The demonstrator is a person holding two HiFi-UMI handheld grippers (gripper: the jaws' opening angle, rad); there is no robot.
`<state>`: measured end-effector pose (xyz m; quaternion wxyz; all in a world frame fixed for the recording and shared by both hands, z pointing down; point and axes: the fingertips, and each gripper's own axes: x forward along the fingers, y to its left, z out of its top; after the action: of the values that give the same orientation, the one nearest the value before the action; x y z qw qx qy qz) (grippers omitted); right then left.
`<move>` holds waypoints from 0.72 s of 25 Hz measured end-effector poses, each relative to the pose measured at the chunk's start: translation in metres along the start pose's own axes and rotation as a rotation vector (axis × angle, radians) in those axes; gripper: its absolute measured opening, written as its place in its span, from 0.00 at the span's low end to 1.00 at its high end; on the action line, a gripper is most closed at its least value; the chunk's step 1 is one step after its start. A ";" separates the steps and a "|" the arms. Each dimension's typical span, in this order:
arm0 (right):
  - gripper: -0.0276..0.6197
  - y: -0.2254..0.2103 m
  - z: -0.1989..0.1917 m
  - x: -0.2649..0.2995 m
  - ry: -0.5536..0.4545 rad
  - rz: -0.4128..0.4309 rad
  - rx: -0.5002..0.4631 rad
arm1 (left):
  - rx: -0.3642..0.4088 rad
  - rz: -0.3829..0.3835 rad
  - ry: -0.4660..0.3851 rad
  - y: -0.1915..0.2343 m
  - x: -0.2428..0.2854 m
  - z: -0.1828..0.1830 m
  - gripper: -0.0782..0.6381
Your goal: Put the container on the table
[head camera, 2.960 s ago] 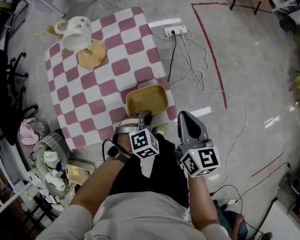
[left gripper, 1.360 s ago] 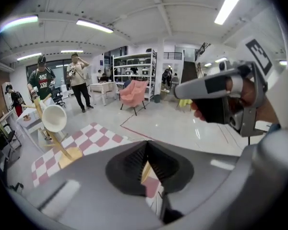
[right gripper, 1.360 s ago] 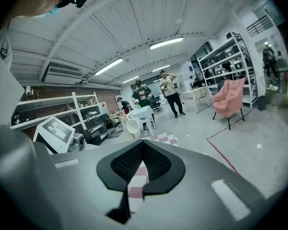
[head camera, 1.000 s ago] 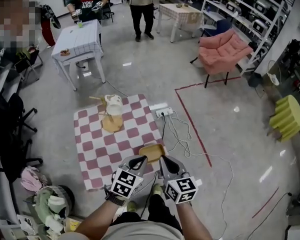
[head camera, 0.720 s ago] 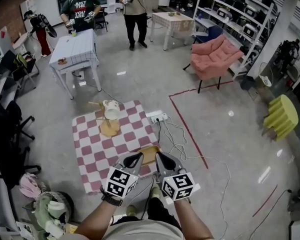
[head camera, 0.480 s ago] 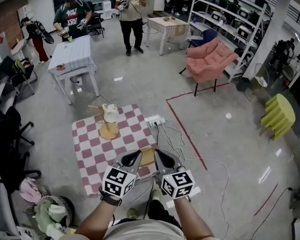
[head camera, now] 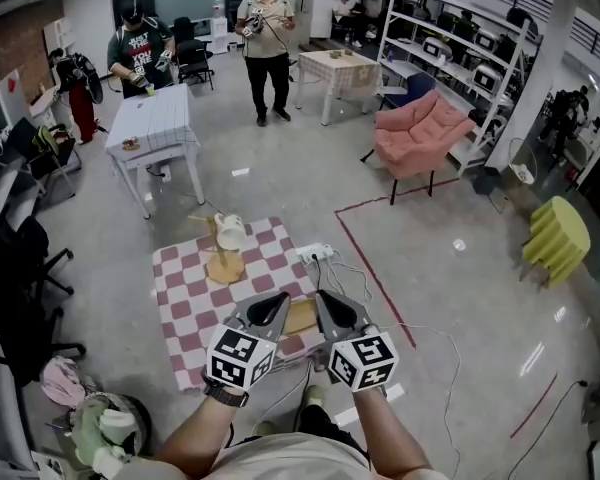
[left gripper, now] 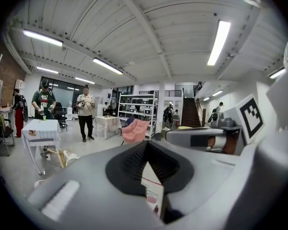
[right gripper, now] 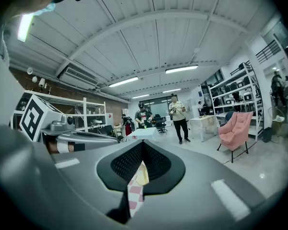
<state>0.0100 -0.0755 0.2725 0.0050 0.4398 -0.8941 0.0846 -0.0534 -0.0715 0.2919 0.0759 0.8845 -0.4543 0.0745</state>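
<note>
The container [head camera: 301,317] lies on the floor at the near right corner of the checkered cloth [head camera: 205,293]. It sits below and between the left gripper [head camera: 273,303] and right gripper [head camera: 327,301], neither clearly nearer (its long axis is too covered to judge). Both grippers' jaws are pressed together, holding nothing. The white table [head camera: 158,126] stands well beyond the cloth's far edge.

— What does the container look like?
— The container [head camera: 301,316] is a shallow, tan-yellow rectangular tray, open side up.
— And where does it lie?
— Flat on the red-and-white checked cloth [head camera: 195,303], close to the cloth's near right corner. Only part of it shows. I can't tell whether a bench stands under the cloth.
</note>
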 end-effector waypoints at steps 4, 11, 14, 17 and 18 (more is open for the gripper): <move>0.06 0.005 0.006 -0.001 -0.009 0.002 -0.015 | 0.004 0.008 -0.020 0.001 -0.006 0.010 0.12; 0.06 0.010 0.008 -0.003 -0.009 0.003 -0.028 | -0.001 0.018 -0.032 0.001 -0.013 0.015 0.12; 0.06 0.011 0.010 -0.005 -0.013 0.003 -0.033 | -0.001 0.020 -0.036 0.001 -0.015 0.016 0.12; 0.06 0.013 0.010 -0.003 -0.016 0.003 -0.039 | 0.001 0.019 -0.037 0.002 -0.015 0.016 0.12; 0.06 0.013 0.009 -0.002 -0.015 0.002 -0.038 | 0.001 0.019 -0.037 0.003 -0.015 0.016 0.12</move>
<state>0.0013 -0.0672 0.2612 0.0068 0.4391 -0.8961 0.0642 -0.0631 -0.0649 0.2737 0.0663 0.8814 -0.4640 0.0593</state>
